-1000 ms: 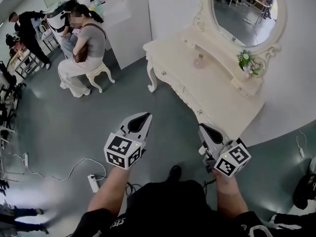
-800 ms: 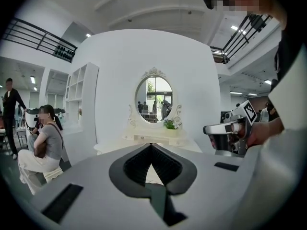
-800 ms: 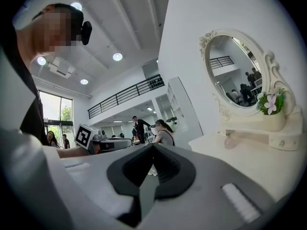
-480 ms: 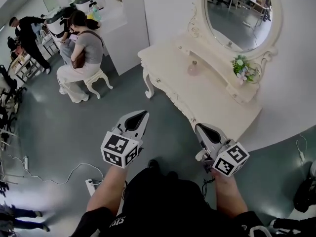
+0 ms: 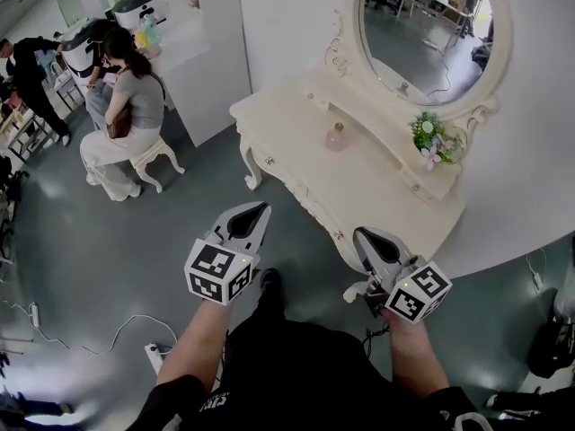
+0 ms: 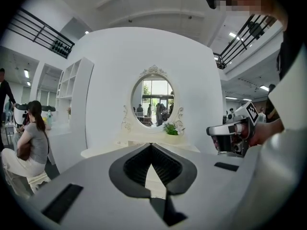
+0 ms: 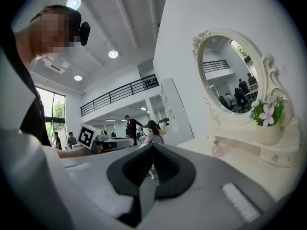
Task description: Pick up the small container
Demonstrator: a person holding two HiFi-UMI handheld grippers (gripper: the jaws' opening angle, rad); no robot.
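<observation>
Grey plastic with black pads, the left tool (image 5: 256,210) has its jaws brought together at the tips, with nothing between them. The right tool (image 5: 364,233) is the same, jaws closed on each other and empty. Each is held in one of the person's hands at about waist height, the two side by side and apart from each other, both aimed forward over the grey floor (image 5: 162,232). In the head view the right tool hangs close to the front edge of a cream, carved desk (image 5: 287,119), and the left one is further out over the floor.

The small container (image 5: 335,137), a pale pink bottle, stands upright on the desk top, just in front of the raised back shelf and below the oval mirror (image 5: 431,16). It is well apart from both tools. To its right, a flower pot (image 5: 429,138) with green leaves and pale blooms sits on that shelf.

Off to the left, a seated person (image 5: 121,106) is on a white stool (image 5: 151,153), back turned, and a white cable (image 5: 90,330) trails across the floor
</observation>
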